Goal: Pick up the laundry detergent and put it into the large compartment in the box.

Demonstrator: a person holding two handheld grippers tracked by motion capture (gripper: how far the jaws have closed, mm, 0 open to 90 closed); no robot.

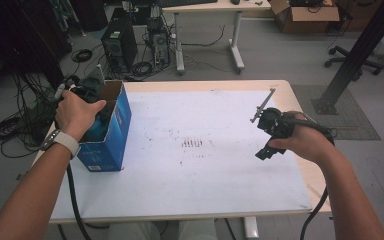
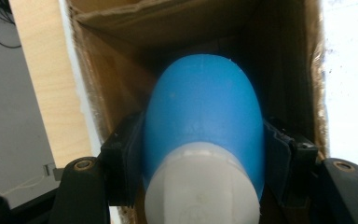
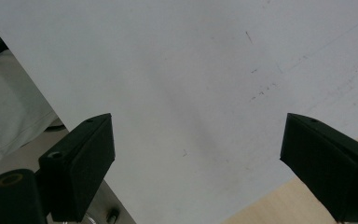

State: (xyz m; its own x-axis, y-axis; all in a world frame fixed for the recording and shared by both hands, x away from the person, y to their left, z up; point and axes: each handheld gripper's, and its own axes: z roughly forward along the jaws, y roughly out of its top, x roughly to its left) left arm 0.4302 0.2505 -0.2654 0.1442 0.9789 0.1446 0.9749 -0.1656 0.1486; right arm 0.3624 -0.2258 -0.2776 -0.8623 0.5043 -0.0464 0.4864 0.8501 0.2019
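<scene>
Inside the cardboard box (image 2: pixel 121 18), left hand-held gripper (image 2: pixel 204 163) clamps a blue bottle (image 2: pixel 203 112).

blue bottle (image 2: pixel 204 126) base cut off, box (image 2: pixel 279 56) bottom perhaps hidden

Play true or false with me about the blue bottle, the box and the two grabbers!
1. The left gripper is squeezing a blue bottle. True.
2. The bottle is being held over the middle of the white mat. False: it is inside the open top of the blue cardboard box, as the brown walls around it in the left gripper view show.
3. The right gripper is holding a pen. False: its jaws stand wide apart with nothing between them, above the white mat.
4. The box stands at the left edge of the table. True.
5. The bottle has a red cap. False: the end nearest the camera is white.
</scene>
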